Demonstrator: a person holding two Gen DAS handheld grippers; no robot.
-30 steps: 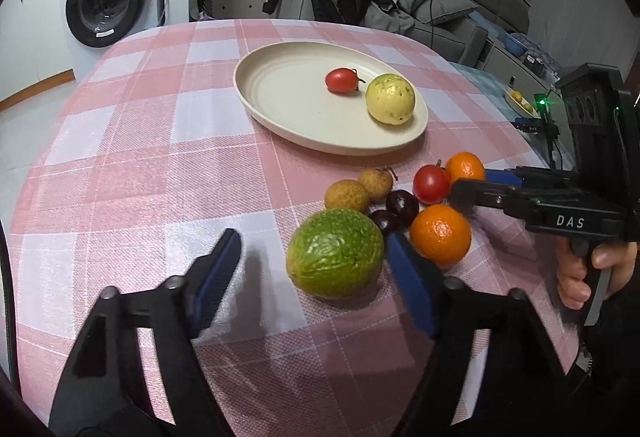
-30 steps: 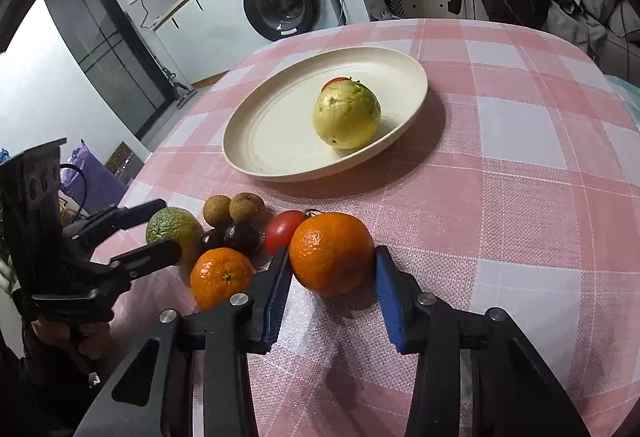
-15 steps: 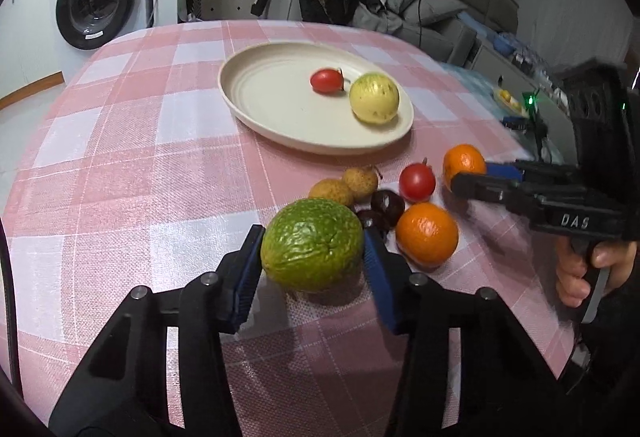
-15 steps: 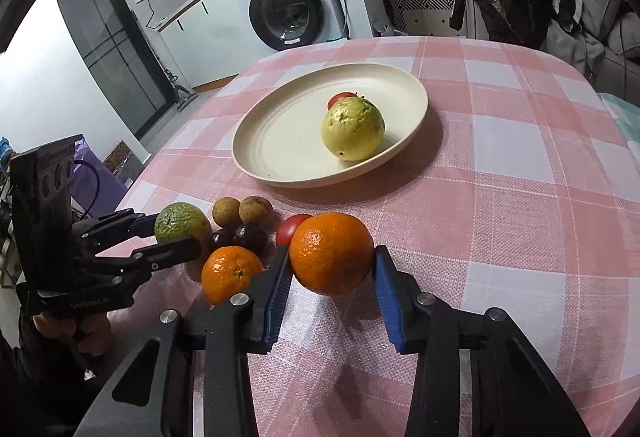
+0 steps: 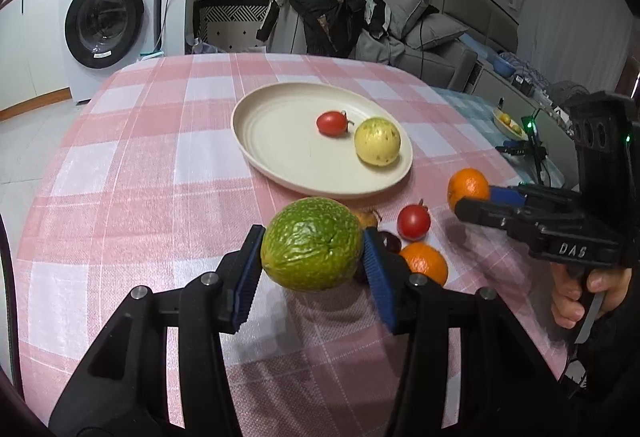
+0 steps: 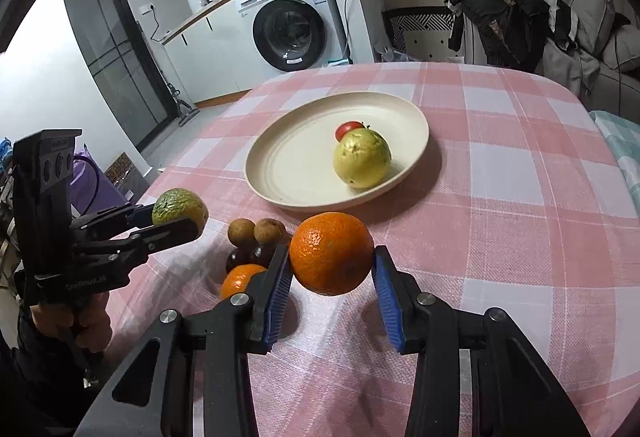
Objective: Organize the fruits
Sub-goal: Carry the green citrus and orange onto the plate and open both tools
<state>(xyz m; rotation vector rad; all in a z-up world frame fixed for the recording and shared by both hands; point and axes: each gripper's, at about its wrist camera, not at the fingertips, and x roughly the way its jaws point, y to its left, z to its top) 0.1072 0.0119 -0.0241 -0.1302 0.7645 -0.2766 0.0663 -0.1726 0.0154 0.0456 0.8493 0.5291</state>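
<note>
A: Where's the plate (image 5: 256,141)?
B: On the desk (image 5: 132,173), mid-way back. A tomato (image 5: 331,123) and a guava (image 5: 377,141) lie in it, side by side.
A: And nearer?
B: Loose fruit lies before the plate: another tomato (image 5: 413,222), a mandarin (image 5: 425,262), two longans (image 6: 256,231). The washing machine (image 5: 108,17) stands behind the desk, to the left.
</note>
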